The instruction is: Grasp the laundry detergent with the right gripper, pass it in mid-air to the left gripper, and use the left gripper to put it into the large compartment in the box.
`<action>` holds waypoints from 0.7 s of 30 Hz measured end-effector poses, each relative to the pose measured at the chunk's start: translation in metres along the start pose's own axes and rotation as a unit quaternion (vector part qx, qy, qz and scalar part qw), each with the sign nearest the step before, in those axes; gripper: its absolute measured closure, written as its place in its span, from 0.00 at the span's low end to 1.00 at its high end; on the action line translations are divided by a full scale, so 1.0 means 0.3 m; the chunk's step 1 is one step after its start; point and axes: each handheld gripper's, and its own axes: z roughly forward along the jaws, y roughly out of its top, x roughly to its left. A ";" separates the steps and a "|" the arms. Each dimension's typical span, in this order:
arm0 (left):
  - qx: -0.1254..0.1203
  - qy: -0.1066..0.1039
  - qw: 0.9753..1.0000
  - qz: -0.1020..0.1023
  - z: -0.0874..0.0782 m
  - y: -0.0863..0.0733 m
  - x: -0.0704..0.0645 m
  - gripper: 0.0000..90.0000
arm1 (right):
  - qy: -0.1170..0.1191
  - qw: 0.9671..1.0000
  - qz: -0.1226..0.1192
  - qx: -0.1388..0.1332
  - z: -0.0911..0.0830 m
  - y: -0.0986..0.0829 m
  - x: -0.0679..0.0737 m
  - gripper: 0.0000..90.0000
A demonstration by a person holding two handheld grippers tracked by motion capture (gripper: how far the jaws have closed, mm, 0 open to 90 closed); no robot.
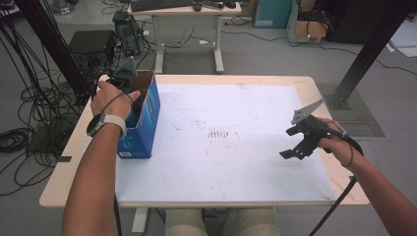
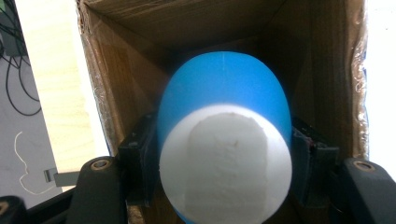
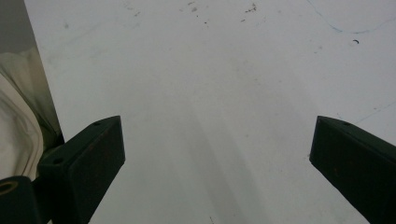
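Note:
A blue cardboard box [image 1: 146, 114] stands open-topped at the table's left side. My left gripper [image 1: 129, 93] reaches down into it. In the left gripper view the jaws are shut on a blue and white egg-shaped object [image 2: 224, 135], its white flat end toward the camera, with the box's brown inner walls [image 2: 121, 84] around it. My right gripper [image 1: 296, 150] hovers over the white mat [image 1: 221, 147] at the table's right side. Its jaws stand wide open with nothing between them, and the right gripper view looks down on bare mat [image 3: 210, 93].
The wooden table [image 1: 64, 172] borders the mat on all sides. Cables and equipment lie on the floor at the left. A second desk [image 1: 184, 29] stands behind the table. A black frame post [image 1: 366, 54] rises at the back right.

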 end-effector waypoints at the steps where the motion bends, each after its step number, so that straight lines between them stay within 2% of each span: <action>1: 0.002 -0.001 1.000 0.000 -0.001 0.001 0.000 0.41 | 0.000 1.000 0.000 0.000 0.000 0.000 0.000 0.03; 21: 0.000 0.000 1.000 0.001 0.000 -0.001 0.000 0.41 | 0.001 1.000 -0.003 0.001 0.004 0.004 0.000 0.03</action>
